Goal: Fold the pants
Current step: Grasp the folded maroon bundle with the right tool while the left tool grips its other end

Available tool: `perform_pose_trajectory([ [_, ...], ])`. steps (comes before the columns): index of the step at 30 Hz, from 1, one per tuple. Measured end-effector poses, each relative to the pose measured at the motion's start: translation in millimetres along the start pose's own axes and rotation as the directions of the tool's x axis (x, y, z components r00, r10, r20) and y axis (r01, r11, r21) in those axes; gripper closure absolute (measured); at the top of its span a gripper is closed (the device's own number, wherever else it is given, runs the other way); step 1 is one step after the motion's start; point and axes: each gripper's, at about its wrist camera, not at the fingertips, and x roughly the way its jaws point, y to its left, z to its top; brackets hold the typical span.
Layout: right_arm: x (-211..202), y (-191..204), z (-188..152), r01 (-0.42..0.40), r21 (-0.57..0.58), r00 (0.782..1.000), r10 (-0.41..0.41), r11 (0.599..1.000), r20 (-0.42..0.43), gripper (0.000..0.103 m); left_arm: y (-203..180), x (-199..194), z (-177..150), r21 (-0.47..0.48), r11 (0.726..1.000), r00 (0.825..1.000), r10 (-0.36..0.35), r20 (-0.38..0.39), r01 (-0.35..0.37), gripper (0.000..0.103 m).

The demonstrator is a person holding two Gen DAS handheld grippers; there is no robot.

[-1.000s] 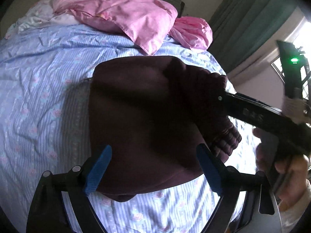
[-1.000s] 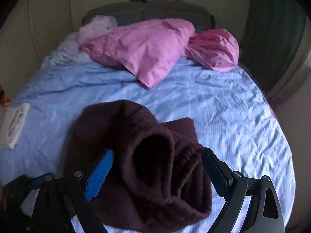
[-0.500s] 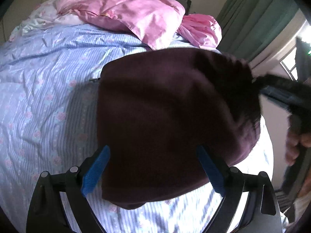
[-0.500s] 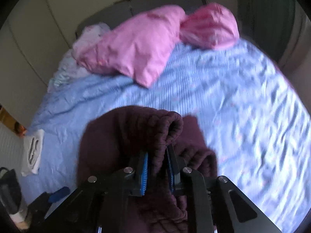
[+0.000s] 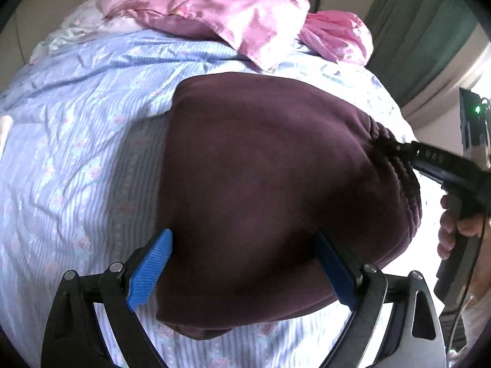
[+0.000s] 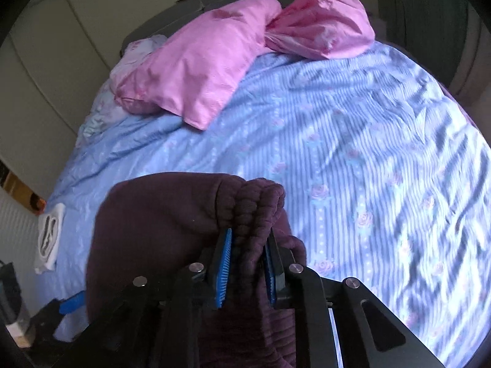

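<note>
Covering the whole scene is one bed (image 6: 368, 141) in blue striped sheet, with two pink pillows (image 6: 196, 70) at its head. One pair of maroon pants (image 5: 260, 184) lies bunched on it. The right gripper (image 6: 247, 263) is clamped on the ribbed waistband; the left gripper (image 5: 242, 273) straddles the pants, jaws wide.

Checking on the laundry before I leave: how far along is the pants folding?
Partly done: the pants lie bunched in a doubled heap on the bed. In hand: the right gripper clamps the waistband; the left gripper stands open over them. Left: a final flat fold.
</note>
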Motion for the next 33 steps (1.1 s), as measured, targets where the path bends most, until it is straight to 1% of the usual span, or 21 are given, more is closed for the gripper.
perform_pose_trajectory([
  [2,6.3,-0.2,-2.0,0.027,-0.037,1.0,-0.027,0.999,-0.002,0.082,0.6,-1.5,0.7,-0.013,1.0,1.0,0.013,-0.002,-0.013,0.01],
  [3,8.3,1.4,-2.3,0.053,-0.068,0.999,-0.053,0.996,0.005,0.074,0.4,-2.4,1.1,-0.017,1.0,1.0,0.019,-0.003,-0.019,0.01],
  [4,9.1,2.4,-3.1,0.088,-0.091,0.996,-0.087,0.992,0.013,0.05,0.0,-3.7,1.8,-0.021,0.999,1.0,0.024,-0.004,-0.024,0.01],
  [5,9.6,1.2,-3.2,0.154,-0.106,0.988,-0.152,0.982,0.028,0.037,-0.5,-6.2,2.7,-0.025,0.999,1.0,0.028,-0.001,-0.028,0.01],
  [6,8.5,-1.6,-1.9,0.187,-0.099,0.982,-0.185,0.977,0.035,0.019,-1.1,-9.2,3.4,-0.024,0.999,1.0,0.027,0.004,-0.027,0.01],
  [7,5.9,-6.2,-0.2,0.178,-0.076,0.984,-0.176,0.981,0.028,0.016,-2.1,-12.7,4.0,-0.019,0.999,1.0,0.028,0.013,-0.028,0.01],
  [9,0.5,-14.6,3.4,0.137,-0.03,0.991,-0.136,0.99,0.01,0.016,-4.5,-19.0,4.8,-0.005,0.999,0.999,0.034,0.029,-0.034,0.01],
  [10,-6.6,-15.1,2.9,0.134,-0.006,0.991,-0.134,0.991,0.009,0.016,-5.1,-21.7,5.4,0.0,1.0,0.999,0.03,0.033,-0.03,0.01],
  [11,-12.8,-14.5,1.5,0.141,0.001,0.99,-0.141,0.99,0.02,0.016,-5.3,-24.5,6.5,0.002,1.0,0.999,0.025,0.035,-0.025,0.01],
  [12,-24.2,-10.6,-1.8,0.157,0.004,0.986,-0.157,0.988,0.049,0.016,-5.2,-27.3,7.6,0.001,1.0,0.999,0.022,0.037,-0.022,0.01],
  [14,-44.7,1.0,-11.1,0.159,-0.005,0.982,-0.157,0.987,0.101,0.016,-5.2,-31.9,9.0,-0.001,1.0,0.999,0.009,0.037,-0.009,0.01],
  [17,-70.8,17.8,-28.2,0.207,-0.011,0.966,-0.203,0.978,0.158,0.014,-4.5,-38.9,9.8,-0.007,1.0,0.999,-0.016,0.036,0.016,0.01],
  [19,-82.8,21.0,-39.9,0.223,-0.005,0.961,-0.219,0.975,0.167,0.014,-3.3,-43.3,8.2,-0.007,1.0,0.999,-0.024,0.036,0.025,0.01],
  [21,-93.2,20.6,-52.7,0.217,0.022,0.961,-0.217,0.976,0.173,0.014,-1.5,-47.2,6.2,-0.003,0.999,0.999,-0.036,0.032,0.036,0.01],
  [22,-96.4,19.8,-58.2,0.211,0.041,0.961,-0.215,0.977,0.172,0.006,-0.4,-48.9,4.9,0.0,0.999,0.999,-0.036,0.033,0.036,0.01],
  [23,-99.2,17.1,-65.4,0.202,0.074,0.963,-0.212,0.977,0.166,0.0,2.0,-50.6,2.8,0.007,0.999,0.999,-0.032,0.032,0.032,0.01],
  [26,-102.0,5.1,-88.8,0.146,0.19,0.97,-0.178,0.971,0.165,0.0,10.6,-52.3,-5.0,0.016,1.0,0.999,-0.022,0.023,0.021,0.01],
  [29,-94.2,-5.3,-106.9,0.031,0.315,0.983,-0.086,0.949,0.163,0.0,21.3,-51.1,-11.3,0.022,1.0,1.0,-0.007,0.015,0.007,0.01],
  [30,-90.1,-7.0,-112.2,-0.006,0.342,0.983,-0.057,0.94,0.172,0.0,24.4,-50.2,-12.5,0.021,1.0,1.0,-0.006,0.011,0.006,0.01],
  [33,-70.1,-8.8,-122.0,-0.066,0.397,0.985,-0.003,0.916,0.17,0.0,36.3,-46.5,-17.7,0.005,1.0,1.0,-0.005,-0.001,0.005,0.01],
])
